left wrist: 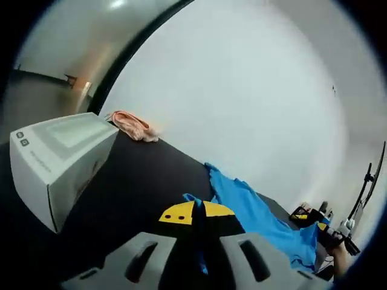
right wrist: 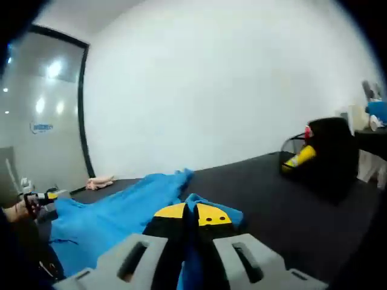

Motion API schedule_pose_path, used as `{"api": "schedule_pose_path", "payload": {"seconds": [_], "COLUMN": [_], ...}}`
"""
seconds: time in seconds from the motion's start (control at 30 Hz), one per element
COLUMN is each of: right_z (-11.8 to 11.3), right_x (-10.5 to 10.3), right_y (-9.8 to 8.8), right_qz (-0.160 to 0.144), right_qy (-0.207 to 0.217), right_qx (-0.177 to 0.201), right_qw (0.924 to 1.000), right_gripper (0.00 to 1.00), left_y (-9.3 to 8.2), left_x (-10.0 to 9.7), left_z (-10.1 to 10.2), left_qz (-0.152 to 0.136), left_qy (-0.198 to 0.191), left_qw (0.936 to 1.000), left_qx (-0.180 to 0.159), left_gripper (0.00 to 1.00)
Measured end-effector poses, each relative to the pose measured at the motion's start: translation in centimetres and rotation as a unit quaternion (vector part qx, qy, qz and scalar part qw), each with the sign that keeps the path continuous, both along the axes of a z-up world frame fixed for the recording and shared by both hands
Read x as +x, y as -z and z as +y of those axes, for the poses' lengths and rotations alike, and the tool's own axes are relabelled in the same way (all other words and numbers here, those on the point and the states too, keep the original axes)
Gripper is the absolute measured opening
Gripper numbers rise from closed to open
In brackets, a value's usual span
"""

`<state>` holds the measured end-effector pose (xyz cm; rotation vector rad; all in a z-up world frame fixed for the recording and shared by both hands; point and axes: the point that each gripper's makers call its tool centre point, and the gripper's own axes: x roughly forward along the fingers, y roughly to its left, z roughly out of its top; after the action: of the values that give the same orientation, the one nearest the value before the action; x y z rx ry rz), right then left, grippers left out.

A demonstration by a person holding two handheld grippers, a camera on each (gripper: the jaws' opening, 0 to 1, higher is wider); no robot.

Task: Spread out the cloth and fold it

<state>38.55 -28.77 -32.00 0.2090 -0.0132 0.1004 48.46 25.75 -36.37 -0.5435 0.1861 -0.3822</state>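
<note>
Blue, thin and limp, the cloth lies stretched in a rumpled band across the black table, between the two grippers. It looks light and floppy, likely to sag and slide wherever it is not pinched, so corners and hems are the sensible places to hold.

Left of the cloth stands a white box, with a pink rag beyond it. The left gripper sits low over the table, jaws clenched on a cloth corner. The right gripper is equally low, jaws pinched on the opposite corner, and a black object stands right of the cloth.
</note>
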Motion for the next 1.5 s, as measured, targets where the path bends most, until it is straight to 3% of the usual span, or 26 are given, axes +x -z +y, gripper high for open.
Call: {"api": "schedule_pose_path", "payload": {"seconds": [0.13,0.2,0.27,0.3,0.33,0.4,0.43,0.47,0.5,0.53,0.57,0.67,0.7,0.77,0.8,0.83,0.9,1.0,1.07,1.2,1.3,1.4,1.47,1.5], "right_z": [9.2,14.5,18.7,20.7,21.1,22.4,22.9,23.1,23.3,23.1,22.8,23.0,22.8,21.3,19.4,18.1,13.1,6.7,4.2,1.7,1.0,0.8,0.8,0.9], "right_x": [2.4,3.0,3.4,3.4,3.3,2.9,2.3,2.0,2.5,2.3,2.0,0.9,0.0,-1.0,-1.4,-1.5,-1.1,-1.1,-1.6,-2.4,-2.4,-2.3,-2.3,-2.4], "right_y": [-1.3,-0.4,2.1,4.2,5.0,9.6,12.0,13.1,10.9,11.3,10.8,9.5,8.4,4.8,2.9,1.9,0.9,2.8,3.1,1.0,0.4,0.3,0.5,0.7], "right_qz": [-0.011,0.003,0.033,0.059,0.071,0.135,0.167,0.177,0.108,0.129,0.129,0.121,0.107,0.051,0.015,-0.007,-0.035,0.008,0.013,-0.032,-0.037,-0.038,-0.036,-0.033], "right_qy": [-0.109,-0.175,-0.216,-0.237,-0.241,-0.251,-0.266,-0.271,-0.253,-0.256,-0.254,-0.276,-0.287,-0.276,-0.264,-0.251,-0.189,-0.1,-0.072,-0.043,-0.04,-0.036,-0.037,-0.039], "right_qx": [-0.027,-0.061,-0.117,-0.149,-0.161,-0.224,-0.254,-0.267,-0.262,-0.259,-0.247,-0.205,-0.182,-0.122,-0.106,-0.1,-0.096,-0.074,-0.063,-0.073,-0.068,-0.073,-0.076,-0.076], "right_qw": [0.9936,0.9828,0.9688,0.9582,0.9545,0.9319,0.9149,0.9076,0.925,0.9226,0.926,0.9313,0.9342,0.9519,0.9587,0.9628,0.9768,0.9922,0.9953,0.9959,0.9962,0.996,0.9958,0.9958], "right_gripper": [0.03,0.03,0.03,0.03,0.03,0.03,0.03,0.04,0.04,0.05,0.08,0.36,0.36,0.25,0.25,0.25,0.25,0.25,0.25,0.25,0.25,0.25,0.25,0.25], "left_y": [-0.5,-0.6,-0.5,-0.5,-0.4,-0.4,-0.5,-0.5,-0.5,-0.6,-0.6,-1.0,-1.4,-1.6,-1.8,-1.8,-1.8,-1.9,-2.3,-6.1,-8.2,-8.3,-6.9,-6.4], "left_x": [-0.1,-0.1,-0.2,-0.2,-0.2,-0.3,-0.3,-0.3,-0.4,-0.4,-0.4,-0.2,-0.2,-0.2,-0.2,-0.2,0.0,0.0,0.1,-0.9,-1.9,-3.8,-5.2,-5.4], "left_z": [-0.6,-0.7,-0.8,-0.8,-0.7,-0.7,-0.6,-0.6,-0.6,-0.6,-0.6,-0.6,-0.6,-0.7,-0.8,-1.1,-1.8,-2.8,-3.6,-8.7,-13.8,-20.1,-24.0,-24.7], "left_qz": [-0.011,-0.015,-0.017,-0.017,-0.016,-0.015,-0.017,-0.018,-0.018,-0.019,-0.02,-0.026,-0.032,-0.033,-0.035,-0.037,-0.038,-0.038,-0.034,-0.067,-0.09,-0.089,-0.076,-0.07], "left_qy": [0.007,0.009,0.011,0.011,0.011,0.011,0.011,0.011,0.012,0.013,0.014,0.014,0.014,0.016,0.017,0.018,0.02,0.023,0.027,0.081,0.134,0.198,0.238,0.246], "left_qw": [0.9999,0.9998,0.9998,0.9998,0.9998,0.9998,0.9998,0.9998,0.9998,0.9997,0.9997,0.9996,0.9993,0.9992,0.9991,0.999,0.9986,0.9982,0.9979,0.993,0.9865,0.976,0.9683,0.9668], "left_qx": [-0.001,-0.001,0.0,0.0,-0.001,-0.005,-0.007,-0.007,-0.004,-0.003,0.0,-0.003,-0.013,-0.016,-0.018,-0.019,-0.03,-0.04,-0.049,-0.054,-0.031,-0.016,0.0,0.003], "left_gripper": [0.02,0.02,0.02,0.02,0.02,0.02,0.02,0.02,0.02,0.02,0.02,0.02,0.02,0.02,0.02,0.02,0.02,0.02,0.02,0.02,0.02,0.02,0.02,0.02]}}
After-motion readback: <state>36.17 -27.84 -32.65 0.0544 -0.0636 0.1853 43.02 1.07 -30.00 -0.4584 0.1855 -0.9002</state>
